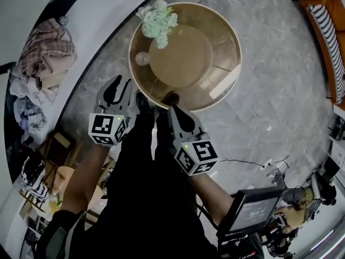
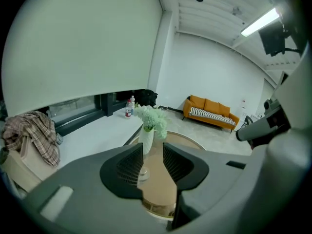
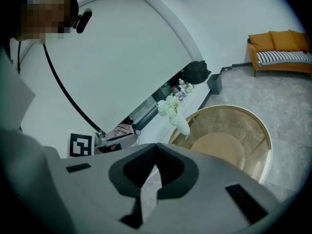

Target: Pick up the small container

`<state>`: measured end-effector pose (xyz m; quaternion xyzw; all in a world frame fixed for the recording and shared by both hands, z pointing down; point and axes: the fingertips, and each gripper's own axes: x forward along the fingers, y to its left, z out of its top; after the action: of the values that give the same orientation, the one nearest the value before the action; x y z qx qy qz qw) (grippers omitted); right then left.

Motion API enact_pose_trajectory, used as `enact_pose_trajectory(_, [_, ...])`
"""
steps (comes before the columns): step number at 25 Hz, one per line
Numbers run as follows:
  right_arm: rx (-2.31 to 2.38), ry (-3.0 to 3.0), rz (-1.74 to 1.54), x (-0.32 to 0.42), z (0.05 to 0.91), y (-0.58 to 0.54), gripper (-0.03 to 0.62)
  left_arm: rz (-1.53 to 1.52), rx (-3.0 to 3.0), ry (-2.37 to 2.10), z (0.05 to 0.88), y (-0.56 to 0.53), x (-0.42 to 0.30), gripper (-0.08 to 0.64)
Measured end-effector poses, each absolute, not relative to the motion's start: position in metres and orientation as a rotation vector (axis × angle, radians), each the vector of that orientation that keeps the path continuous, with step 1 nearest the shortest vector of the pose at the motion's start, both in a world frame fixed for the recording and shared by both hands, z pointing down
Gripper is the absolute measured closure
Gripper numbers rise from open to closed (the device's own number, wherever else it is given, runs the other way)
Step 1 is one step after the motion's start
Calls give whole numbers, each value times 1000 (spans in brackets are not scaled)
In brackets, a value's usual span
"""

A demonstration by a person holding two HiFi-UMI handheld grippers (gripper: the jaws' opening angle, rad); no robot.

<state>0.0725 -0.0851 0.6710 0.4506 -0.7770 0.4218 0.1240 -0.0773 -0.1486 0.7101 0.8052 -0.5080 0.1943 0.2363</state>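
The small container (image 1: 143,59) is a clear, low glass piece on the left side of a round, gold-rimmed glass table (image 1: 237,53). Beside it stands a white vase of pale green flowers (image 1: 158,19). My left gripper (image 1: 119,93) hovers short of the table's near-left rim, with its jaws apart and nothing between them. In the left gripper view the container (image 2: 143,173) shows through the gap of that gripper (image 2: 153,147), farther off, below the vase (image 2: 147,130). My right gripper (image 1: 175,104) is over the table's near edge, its tips touching and holding nothing (image 3: 156,146).
A pile of clothes (image 1: 46,47) lies on a white ledge at the left. An orange sofa with a striped cushion (image 1: 323,31) stands at the far right. A monitor and cables (image 1: 250,209) are at the lower right. Grey marble floor surrounds the table.
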Motion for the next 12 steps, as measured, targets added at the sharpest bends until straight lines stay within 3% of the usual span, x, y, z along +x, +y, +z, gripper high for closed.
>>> enact_pose_trajectory(12, [1345,-2152,1320,82,726,-92,586,844,2202,-1252,831,-169,-73,339])
